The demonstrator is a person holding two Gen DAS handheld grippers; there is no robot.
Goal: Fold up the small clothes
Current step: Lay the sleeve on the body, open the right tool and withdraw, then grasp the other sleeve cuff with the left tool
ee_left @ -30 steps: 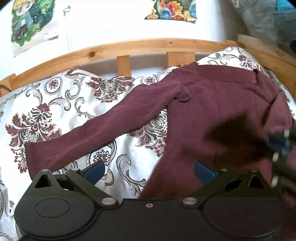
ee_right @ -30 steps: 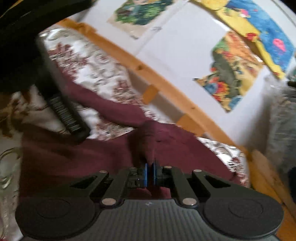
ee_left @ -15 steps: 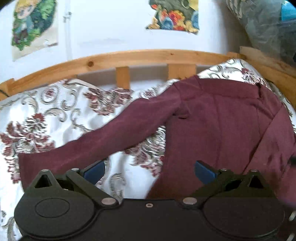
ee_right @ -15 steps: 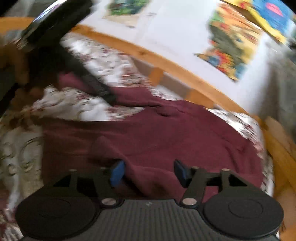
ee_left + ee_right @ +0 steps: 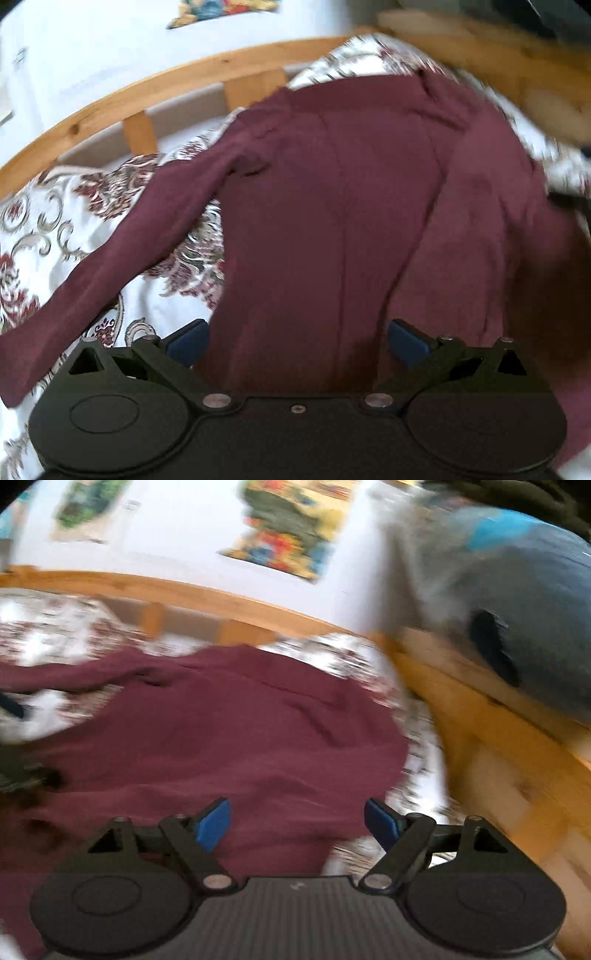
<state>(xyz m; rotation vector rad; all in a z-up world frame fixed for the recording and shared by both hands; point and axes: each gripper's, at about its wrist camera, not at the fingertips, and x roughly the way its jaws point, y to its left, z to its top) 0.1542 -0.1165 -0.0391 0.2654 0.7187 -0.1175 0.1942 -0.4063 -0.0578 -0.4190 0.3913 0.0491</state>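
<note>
Maroon top [image 5: 332,206] spread flat on the bed [image 5: 48,229] near the wooden rail [image 5: 155,88], one sleeve [image 5: 122,254] stretched out toward the left edge, the right side folded in over the body. Left gripper [image 5: 297,341] jaws apart, hovering over the hem, nothing pinched. Right gripper [image 5: 297,823] jaws apart, just been opening, empty above the top's right part.

Soft, bright daylight; both fisheye views are motion-blurred (the right one worse), with edges curved and darkened.
</note>
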